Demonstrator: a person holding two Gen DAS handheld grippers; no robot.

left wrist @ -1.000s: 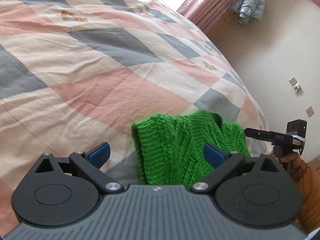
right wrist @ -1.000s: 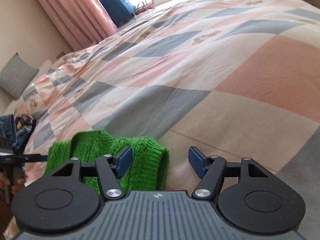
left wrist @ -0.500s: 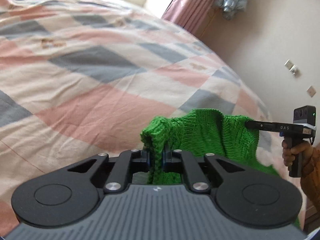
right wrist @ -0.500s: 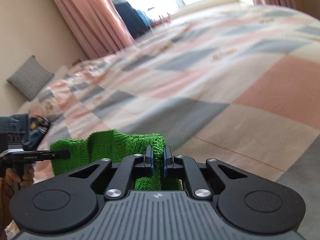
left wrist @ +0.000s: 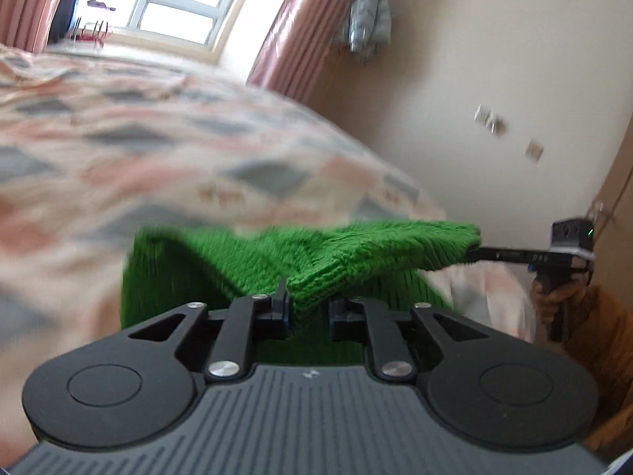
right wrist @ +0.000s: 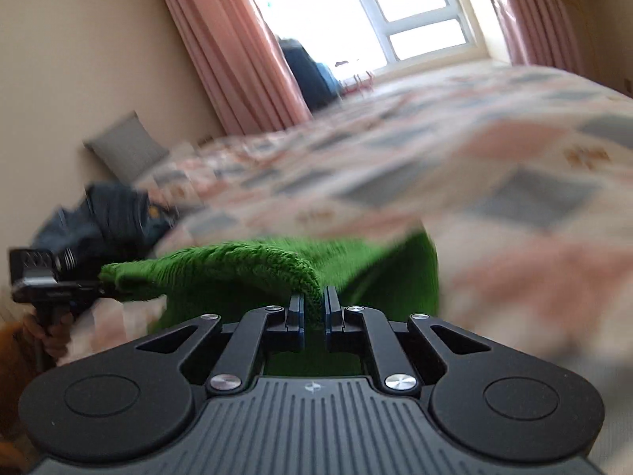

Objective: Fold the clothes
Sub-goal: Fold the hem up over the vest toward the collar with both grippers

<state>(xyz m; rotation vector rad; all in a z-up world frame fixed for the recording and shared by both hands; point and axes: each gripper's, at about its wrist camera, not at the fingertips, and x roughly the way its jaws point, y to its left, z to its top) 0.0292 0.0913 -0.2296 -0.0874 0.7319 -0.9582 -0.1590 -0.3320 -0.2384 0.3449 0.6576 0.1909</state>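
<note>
A bright green knitted sweater [left wrist: 356, 253] is lifted by one edge above the patchwork bed [left wrist: 158, 150]. My left gripper [left wrist: 308, 308] is shut on a corner of that edge. My right gripper [right wrist: 312, 310] is shut on the opposite corner of the green sweater [right wrist: 237, 265]. The held edge stretches taut between the two, and the rest hangs down onto the bed. In the left wrist view the right gripper [left wrist: 474, 254] shows at the far right, held by a hand [left wrist: 554, 301]. In the right wrist view the left gripper [right wrist: 103, 288] shows at the far left.
Pink curtains [right wrist: 245, 51] frame a bright window [right wrist: 403, 12] past the bed. A grey cushion [right wrist: 126, 146] and a dark bundle of clothes [right wrist: 114, 213] lie at the bed's left side. A wall with sockets [left wrist: 490, 122] stands to the right.
Both grippers went from open to shut on the sweater's edge, then rose and tilted up. The sweater's edge came off the bed and now hangs between them.
</note>
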